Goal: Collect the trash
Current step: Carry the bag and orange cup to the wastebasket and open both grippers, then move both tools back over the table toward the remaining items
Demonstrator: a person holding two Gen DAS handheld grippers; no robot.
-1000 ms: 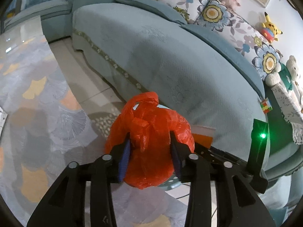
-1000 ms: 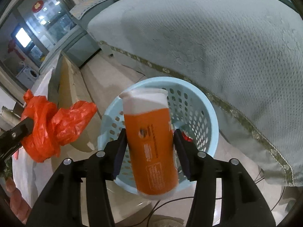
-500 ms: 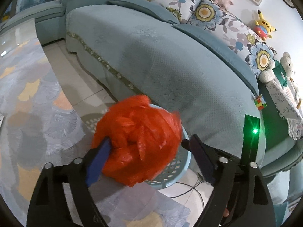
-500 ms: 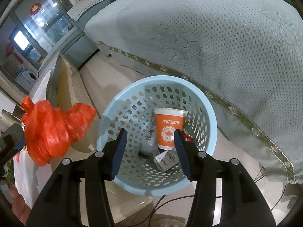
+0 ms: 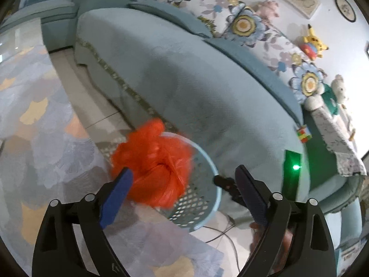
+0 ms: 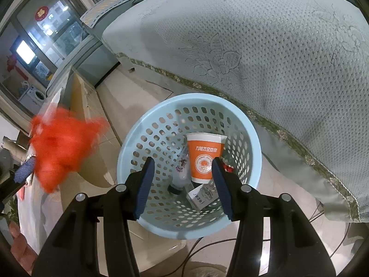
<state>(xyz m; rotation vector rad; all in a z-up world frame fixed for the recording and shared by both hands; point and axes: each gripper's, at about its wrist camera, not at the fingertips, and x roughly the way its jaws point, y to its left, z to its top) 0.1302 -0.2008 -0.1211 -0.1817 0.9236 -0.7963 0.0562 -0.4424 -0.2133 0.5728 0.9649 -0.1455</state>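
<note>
My left gripper stands wide apart, its jaws having just been opening; the orange plastic bag is a blur just ahead of the left blue pad, and I cannot tell whether it touches that pad, while the right pad is well clear of it; in the left wrist view the bag overlaps the near rim of the light blue perforated basket, and in the right wrist view the same bag shows as a smear to the left of the basket, outside its rim.

My right gripper hangs over the basket with its jaws parted and nothing between the pads; inside the basket lie an orange paper cup, upright against the far wall, a clear plastic bottle tilted beside it with its dark cap down, and a small printed carton at the bottom.

The basket sits on the tiled floor just beside the teal sofa, with a dark cable trailing on the floor near it; a patterned rug lies to the left.
</note>
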